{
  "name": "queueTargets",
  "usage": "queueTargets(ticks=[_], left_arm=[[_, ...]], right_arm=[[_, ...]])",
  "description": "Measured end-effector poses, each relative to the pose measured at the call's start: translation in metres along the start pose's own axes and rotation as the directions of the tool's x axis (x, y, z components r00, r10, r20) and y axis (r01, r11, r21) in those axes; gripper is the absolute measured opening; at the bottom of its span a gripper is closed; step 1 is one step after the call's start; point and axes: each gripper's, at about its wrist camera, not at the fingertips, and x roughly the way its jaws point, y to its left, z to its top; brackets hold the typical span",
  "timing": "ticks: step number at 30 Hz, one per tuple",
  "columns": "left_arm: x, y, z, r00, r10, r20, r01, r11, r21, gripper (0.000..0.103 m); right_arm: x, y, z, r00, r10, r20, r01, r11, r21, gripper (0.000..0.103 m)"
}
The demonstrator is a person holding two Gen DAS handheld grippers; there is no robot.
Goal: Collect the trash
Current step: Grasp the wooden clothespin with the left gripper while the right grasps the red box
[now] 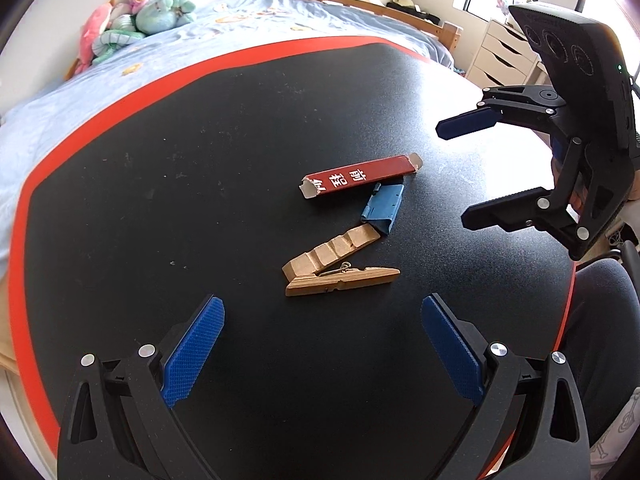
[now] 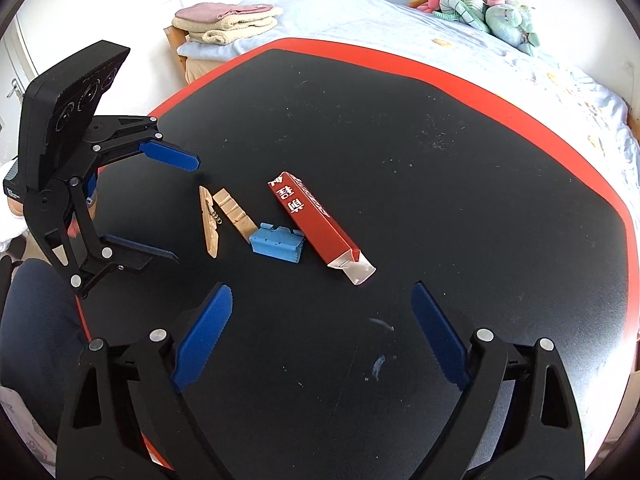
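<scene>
Both claws, left claw (image 1: 322, 346) & right claw (image 2: 322, 334), hang apart, empty, over the table (image 1: 160, 200); we'd judge the red carton (image 1: 360, 176) light, crushable; pinch mid-length.

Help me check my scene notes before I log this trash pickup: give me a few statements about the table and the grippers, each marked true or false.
1. The red box lies flat on the black table. True.
2. The left gripper is shut on the wooden clothespin. False: its jaws stand open and empty, short of the clothespin.
3. The small blue box lies between the clothespin and the red box. True.
4. The right gripper holds the red box. False: it is open with nothing in it.
5. Stuffed toys sit on the table. False: they are on the bed.
</scene>
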Motion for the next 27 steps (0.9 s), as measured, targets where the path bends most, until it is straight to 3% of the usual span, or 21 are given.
queueTargets(ticks=[11,19,23,27], left_arm=[[0.010,-0.016,0.004,0.991,0.131,0.037,-0.127,0.987,-0.095,0.093],[0.008,-0.018,0.008,0.981,0.183,0.061,-0.174,0.977,-0.124,0.067],[0.005,-0.012,0.007,0.981,0.182,0.062,-0.173,0.977,-0.127,0.060],[0.004,-0.008,0.006,0.984,0.167,0.064,-0.157,0.978,-0.134,0.060]], right_arm=[[0.020,-0.011,0.006,1.000,0.018,0.006,-0.018,0.999,-0.046,0.065],[0.022,-0.009,0.010,0.999,0.024,0.021,-0.022,0.995,-0.102,0.043],[0.021,-0.007,0.009,0.999,0.022,0.029,-0.018,0.993,-0.115,0.039],[0.022,-0.006,0.011,0.999,0.014,0.030,-0.010,0.992,-0.126,0.030]])
